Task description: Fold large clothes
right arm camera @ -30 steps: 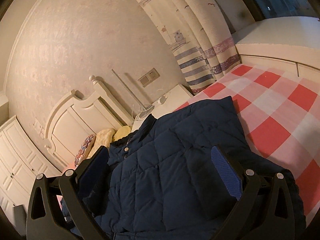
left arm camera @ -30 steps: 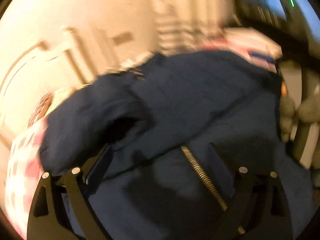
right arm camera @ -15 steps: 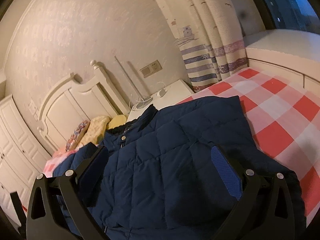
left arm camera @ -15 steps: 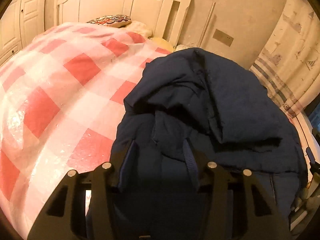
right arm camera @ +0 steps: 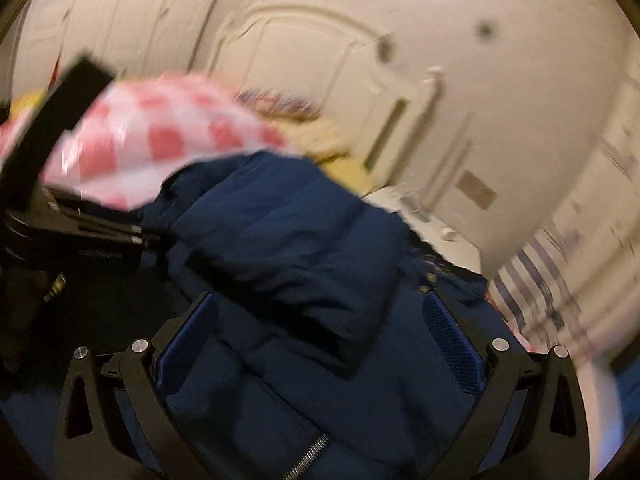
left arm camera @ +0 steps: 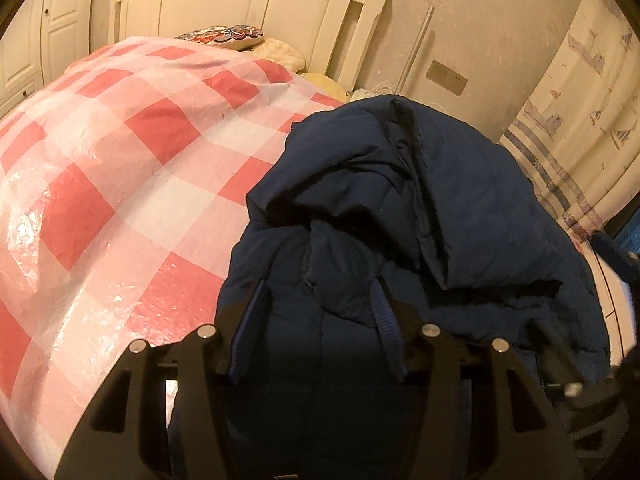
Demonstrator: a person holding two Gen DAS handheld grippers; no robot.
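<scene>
A navy quilted jacket (left arm camera: 420, 208) lies bunched on the bed's red-and-white checked cover (left arm camera: 120, 168). My left gripper (left arm camera: 316, 308) is partly closed, its blue pads pinching a thick fold of the jacket's near edge. In the blurred right wrist view the jacket (right arm camera: 288, 248) fills the foreground, a folded-over part on top and a zipper (right arm camera: 308, 456) at the bottom. My right gripper (right arm camera: 320, 332) is open just above the jacket, nothing between its pads. The left gripper's black body (right arm camera: 60, 216) shows at the left of that view.
A white headboard (left arm camera: 280, 20) and pillows (left arm camera: 240, 38) stand at the far end. A wall with a socket plate (left arm camera: 447, 77) and a striped curtain (left arm camera: 580, 128) lie to the right. White wardrobe doors (left arm camera: 36, 32) stand at the left.
My left gripper has narrowed from wide open onto a jacket fold and turned toward the headboard. My right gripper has swung left fast and lower over the jacket, still open.
</scene>
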